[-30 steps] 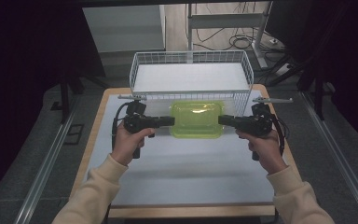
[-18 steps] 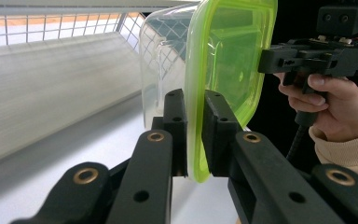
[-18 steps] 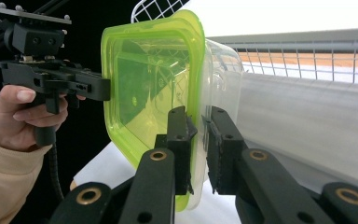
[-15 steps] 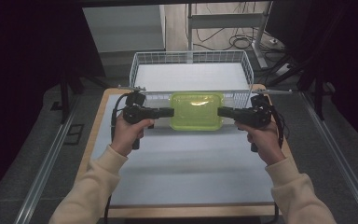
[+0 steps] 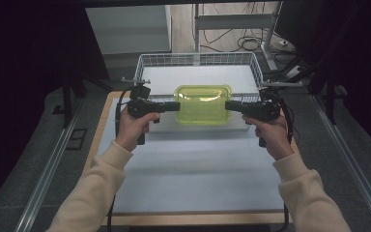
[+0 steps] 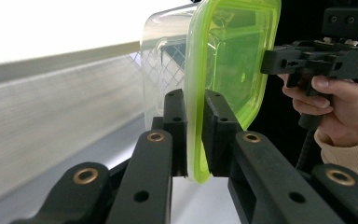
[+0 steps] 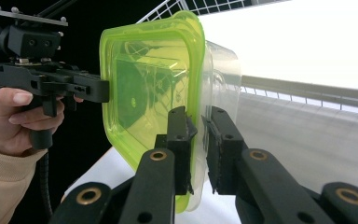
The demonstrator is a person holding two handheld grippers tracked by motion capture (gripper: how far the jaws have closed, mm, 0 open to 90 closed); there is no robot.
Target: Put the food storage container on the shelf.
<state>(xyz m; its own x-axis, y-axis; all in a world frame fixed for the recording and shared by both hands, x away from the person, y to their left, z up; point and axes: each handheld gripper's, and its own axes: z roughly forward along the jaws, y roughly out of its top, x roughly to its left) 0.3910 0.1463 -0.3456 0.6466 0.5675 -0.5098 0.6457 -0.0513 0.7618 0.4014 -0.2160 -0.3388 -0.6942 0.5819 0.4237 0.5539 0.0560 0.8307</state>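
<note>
The white table [image 5: 193, 164] sits in a dark room. I hold the green-lidded container [image 5: 202, 104] above the wire basket's [image 5: 149, 65] near rim, left claw [image 5: 176, 106] and right claw [image 5: 228, 105] each pinching a lid edge. The lid may unseat and drop the clear tub.

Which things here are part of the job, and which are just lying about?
In the job:
- container, green lid on, held up between both grippers
- left gripper, clamped on its left rim
- right gripper, clamped on its right rim
- wire basket, right behind the container, probably where it is headed

Lying about:
- table
- floor cables
</note>
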